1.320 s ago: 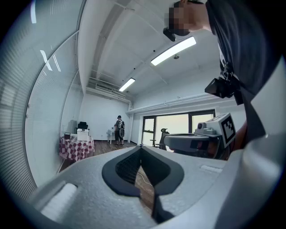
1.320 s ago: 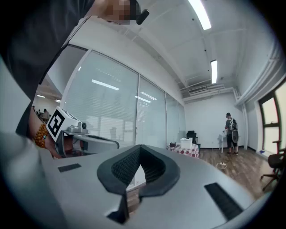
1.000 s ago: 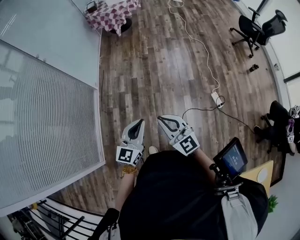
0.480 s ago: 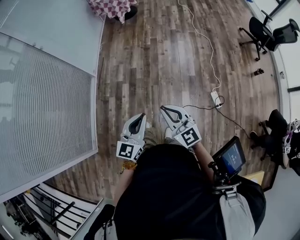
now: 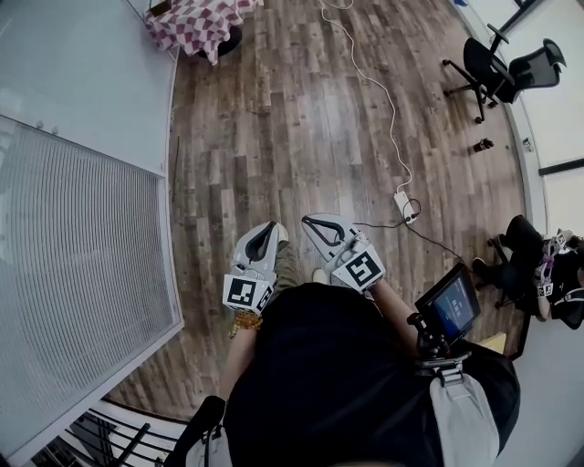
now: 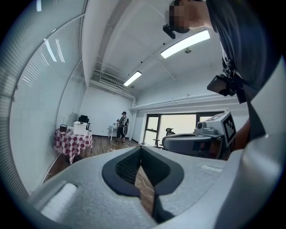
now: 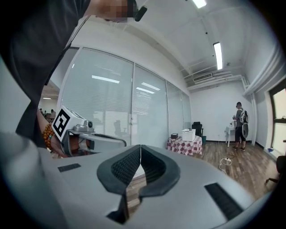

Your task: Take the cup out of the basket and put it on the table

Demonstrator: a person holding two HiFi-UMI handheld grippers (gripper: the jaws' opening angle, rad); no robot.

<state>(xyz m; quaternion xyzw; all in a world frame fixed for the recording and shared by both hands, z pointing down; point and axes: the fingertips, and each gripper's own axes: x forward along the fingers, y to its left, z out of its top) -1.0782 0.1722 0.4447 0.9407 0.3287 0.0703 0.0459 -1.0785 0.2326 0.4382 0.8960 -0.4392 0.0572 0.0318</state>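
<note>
No cup shows in any view. A white basket (image 6: 79,128) (image 7: 188,134) stands on a far table with a red-and-white checked cloth (image 5: 196,23) (image 6: 71,141) (image 7: 184,145). I hold both grippers side by side, close to my body, above the wooden floor and far from that table. My left gripper (image 5: 270,225) (image 6: 141,147) is shut with nothing between its jaws. My right gripper (image 5: 307,220) (image 7: 140,146) is shut and empty too. Both point roughly level toward the table end of the room.
A glass wall with blinds (image 5: 82,228) runs along the left. A white cable and power strip (image 5: 401,198) lie on the floor ahead to the right. An office chair (image 5: 497,64) stands at the far right. One person sits at the right (image 5: 547,274); another stands far off (image 6: 122,126).
I have walked forward along the floor, so the power strip and glass wall have shifted in the head view. Both grippers stay shut, side by side before me.
</note>
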